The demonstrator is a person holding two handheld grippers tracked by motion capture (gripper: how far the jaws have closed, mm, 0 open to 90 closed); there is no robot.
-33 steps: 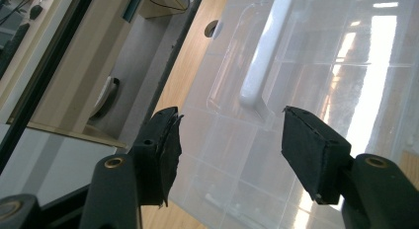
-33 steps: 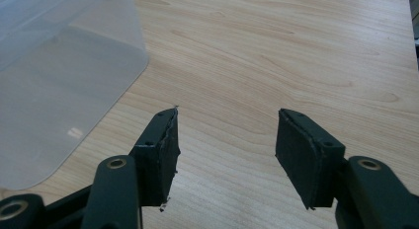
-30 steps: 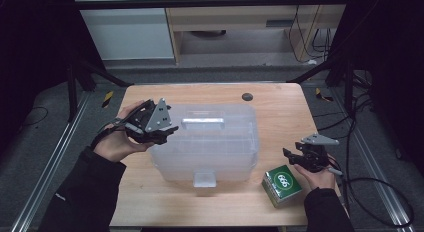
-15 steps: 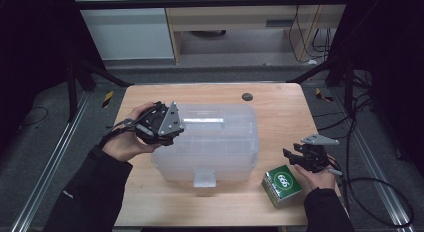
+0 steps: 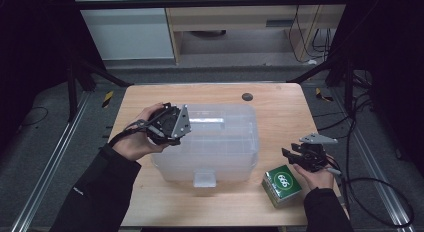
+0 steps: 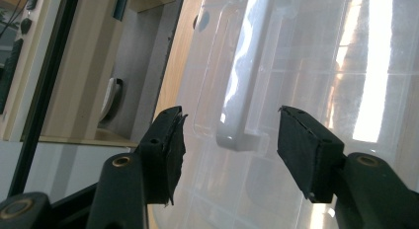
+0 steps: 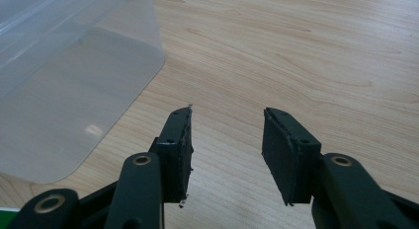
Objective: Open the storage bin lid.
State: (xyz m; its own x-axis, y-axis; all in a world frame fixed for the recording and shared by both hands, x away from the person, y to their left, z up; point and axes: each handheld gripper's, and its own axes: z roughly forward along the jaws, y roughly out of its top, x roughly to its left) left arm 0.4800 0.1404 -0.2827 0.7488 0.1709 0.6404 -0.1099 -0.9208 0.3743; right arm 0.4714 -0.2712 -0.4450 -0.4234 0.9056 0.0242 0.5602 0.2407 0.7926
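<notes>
The left gripper [image 5: 172, 123] has moved right onto the clear lidded bin [image 5: 220, 142] at the counter's [image 5: 280, 107] centre, jaws apart around its lid handle [image 6: 239, 115]. The right gripper [image 5: 300, 157] waits with jaws apart beside the green box [image 5: 282, 184]. Closing off-centre on that slick handle might let it slip free.

1. We see the wooden table [image 5: 280, 112] evenly lit from above in the high view, while the floor and frame around it sink into near black.
2. We find strong white glare streaking the clear plastic bin [image 6: 306, 66] in the left gripper view, washing out its surface.
3. We note soft focus on the near jaws in both gripper views, and mild graininess overall.
</notes>
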